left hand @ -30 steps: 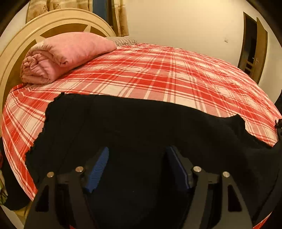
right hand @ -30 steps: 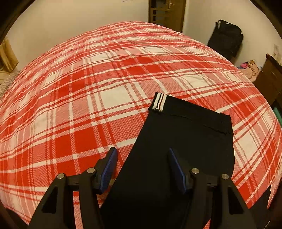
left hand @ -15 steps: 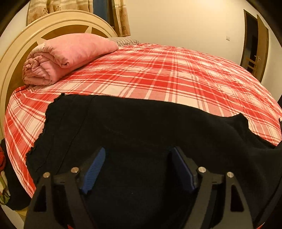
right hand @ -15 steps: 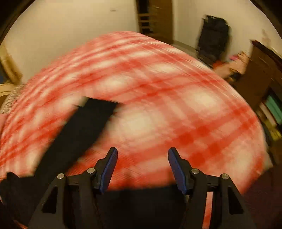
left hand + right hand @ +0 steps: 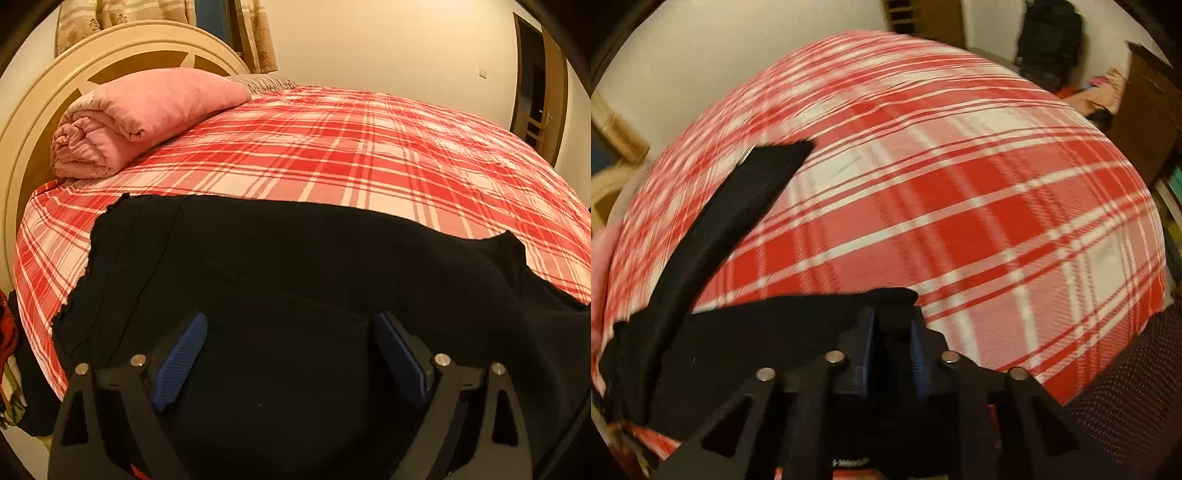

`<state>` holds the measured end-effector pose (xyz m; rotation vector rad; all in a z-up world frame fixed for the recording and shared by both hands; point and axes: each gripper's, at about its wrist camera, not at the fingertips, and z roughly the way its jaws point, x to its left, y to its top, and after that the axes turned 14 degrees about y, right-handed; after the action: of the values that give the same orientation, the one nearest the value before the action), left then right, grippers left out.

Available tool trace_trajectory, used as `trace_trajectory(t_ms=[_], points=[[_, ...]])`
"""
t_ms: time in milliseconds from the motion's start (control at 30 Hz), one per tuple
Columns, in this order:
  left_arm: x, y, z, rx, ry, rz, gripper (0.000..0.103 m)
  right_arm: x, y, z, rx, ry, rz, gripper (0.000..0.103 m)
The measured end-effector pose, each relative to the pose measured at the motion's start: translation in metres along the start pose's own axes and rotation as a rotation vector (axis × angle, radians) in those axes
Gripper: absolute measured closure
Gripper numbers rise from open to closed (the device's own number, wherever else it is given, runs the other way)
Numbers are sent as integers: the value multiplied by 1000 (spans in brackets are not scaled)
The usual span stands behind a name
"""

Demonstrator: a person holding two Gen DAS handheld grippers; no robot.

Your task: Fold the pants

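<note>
Black pants (image 5: pixel 295 258) lie spread across the near side of a bed with a red plaid cover (image 5: pixel 369 147). My left gripper (image 5: pixel 290 321) hovers over their broad near part. Its jaws are opening wide, and the cloth lies under the blue pads (image 5: pixel 181 365), unpinched. In the blurred right wrist view one pants leg (image 5: pixel 738 206) stretches away to the upper left. My right gripper (image 5: pixel 894 315) is at a near edge of the pants (image 5: pixel 757 332). Its jaws are closing, with a bunch of black cloth pinched between the pads.
A rolled pink blanket (image 5: pixel 140 114) lies by the cream headboard (image 5: pixel 110 55) at the back left. A doorway (image 5: pixel 535 92) is at far right. Past the bed's far end stand a black bag (image 5: pixel 1049 37) and a wooden cabinet (image 5: pixel 1145 110). Dark red mesh fabric (image 5: pixel 1126 387) fills the lower right.
The left jaws have spread wider over the same spot. The right gripper swept sideways off the pants leg to a near edge, and its jaws went from wide apart to closed on black cloth.
</note>
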<state>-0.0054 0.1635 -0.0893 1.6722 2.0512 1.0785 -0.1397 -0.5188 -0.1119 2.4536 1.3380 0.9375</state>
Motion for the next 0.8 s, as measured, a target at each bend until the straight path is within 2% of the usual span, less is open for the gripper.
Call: trace_trajectory(t_ms=[100,233,300,433,500,533,567,633,667,700,767,800], points=[[0,-1,0,1,3,-3,7,12,-3,3,-12,-60,-84,92],[-1,0,1,6,13,-10,5,17,11,-15,-131,-81,-130,93],[-1,0,1,9,13,-10,5,21,17,-14,-153,-107,-165,93],[-1,0,1,8,15,-11,4,17,18,20,-75,-167,-225,93],[-1,0,1,3,19,-14,4,10,20,18,-104,-172,-225,76],[0,-1,1,0,19,-14,4,7,22,14,-107,-199,-215,53],[-1,-1,1,-1,18,-13,4,-3,27,7,-118,-272,-176,41],[0,0,1,0,15,-9,2,-15,35,-9,-162,-447,-66,41],[0,0,3,1,16,-10,1,-14,37,-19,-196,-456,-32,41],[0,0,3,1,19,-12,0,-10,38,-26,-223,-416,-23,41],[1,0,4,0,19,-23,0,16,44,-35,-276,-216,3,41],[0,-1,4,-4,23,-25,0,26,48,-32,-278,-155,11,41]])
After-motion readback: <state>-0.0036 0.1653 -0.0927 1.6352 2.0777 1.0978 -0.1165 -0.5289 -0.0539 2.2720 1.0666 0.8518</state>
